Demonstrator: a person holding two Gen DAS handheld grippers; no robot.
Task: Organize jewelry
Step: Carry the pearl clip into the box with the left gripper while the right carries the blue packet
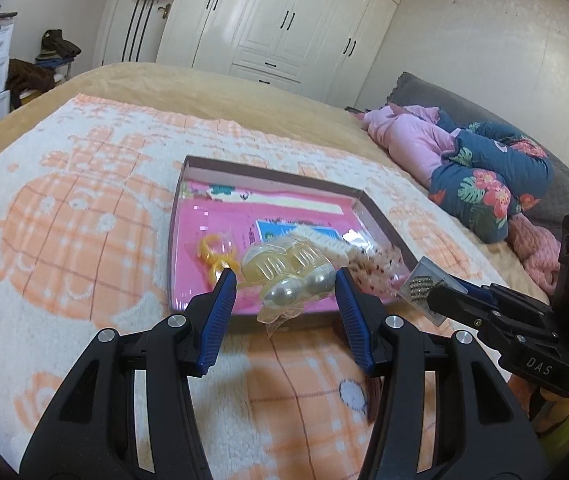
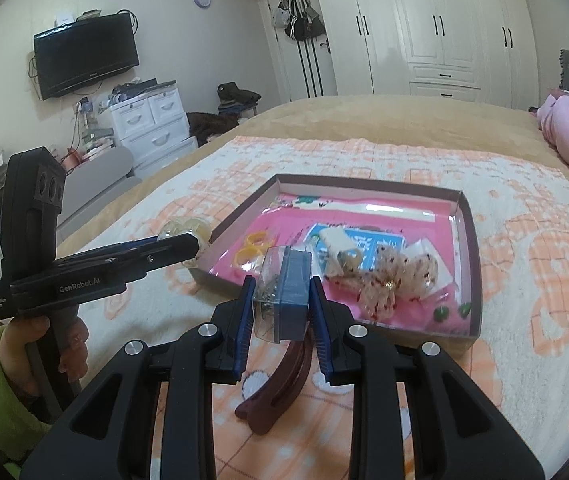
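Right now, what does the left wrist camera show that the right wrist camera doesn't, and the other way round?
Only the left wrist view shows the floral quilt bundled at the bed's far side.

Only the right wrist view shows the wall television, the dark red hair clip lying on the towel below the right gripper, and the green beads in the box.

Both show the shallow box on the towel, the yellow rings, the left gripper shut on a bagged pale hair claw, and the right gripper shut on a small clear case.
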